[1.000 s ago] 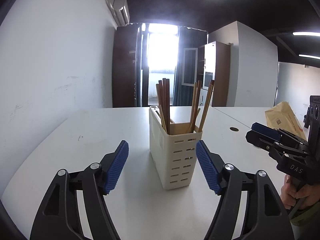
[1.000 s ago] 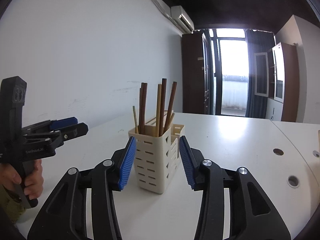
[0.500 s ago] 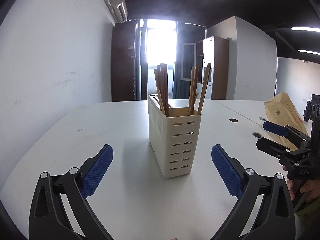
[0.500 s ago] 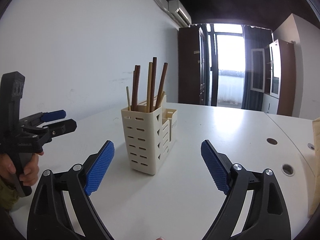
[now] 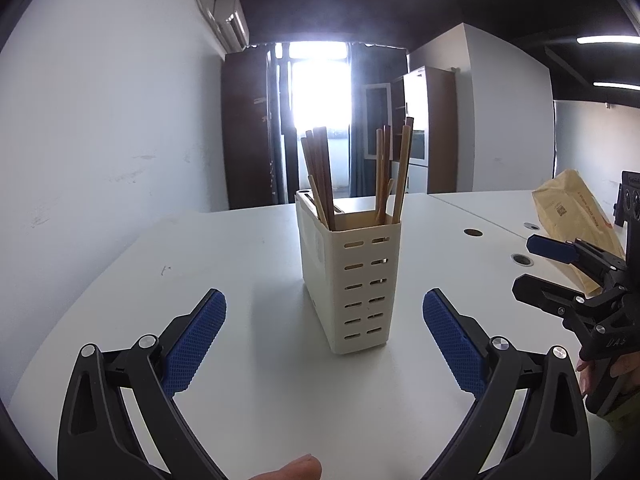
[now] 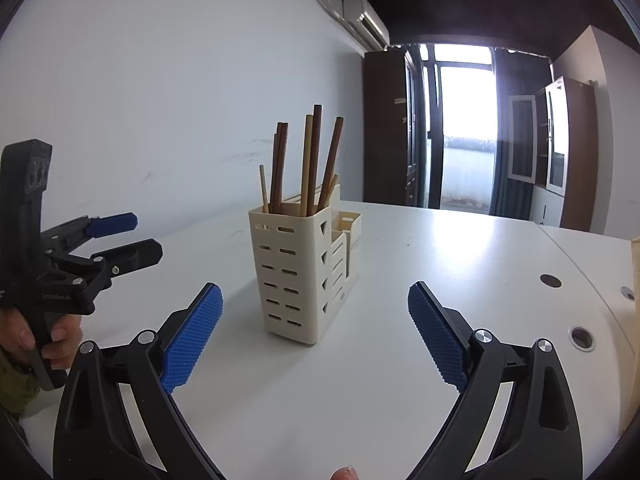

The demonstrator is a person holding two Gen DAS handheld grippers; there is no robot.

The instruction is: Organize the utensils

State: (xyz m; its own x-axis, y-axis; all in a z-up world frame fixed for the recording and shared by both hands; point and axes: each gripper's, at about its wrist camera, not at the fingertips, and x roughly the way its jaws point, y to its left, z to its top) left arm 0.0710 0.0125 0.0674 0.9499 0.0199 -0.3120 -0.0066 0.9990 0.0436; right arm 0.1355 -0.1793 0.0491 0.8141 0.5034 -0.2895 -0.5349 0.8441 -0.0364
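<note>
A second ago both claws sat close around the cream utensil holder point(image 5: 352, 280), the right one with its blue pads almost on the holder's sides. Since then the jaws of both have been opening, and the holder now looks a little farther ahead of each claw. The left claw point(image 5: 324, 324) stands spread wide, and so does the right claw point(image 6: 316, 320); neither one pinches anything.

The holder stands upright on the white tabletop point(image 5: 224, 248) (no pad touches it). It is a tall plastic box with rows of short slots in its walls. From the right wrist view a lower, smaller compartment shows stepped down on its far side. Brown and lighter wooden chopsticks point(image 5: 320, 172) stand in the tall part, leaning in two loose bunches, their ends well above the rim.

In the left wrist view the holder sits ahead of the pads, centred between them and slightly right of the middle. In the right wrist view it sits ahead too, nearer the left pad than the right one. Each claw shows at the edge of the other's view, held by a hand point(image 6: 48, 340), apart from the holder. A tan paper packet point(image 5: 572, 220) lies far right on the tabletop.
</note>
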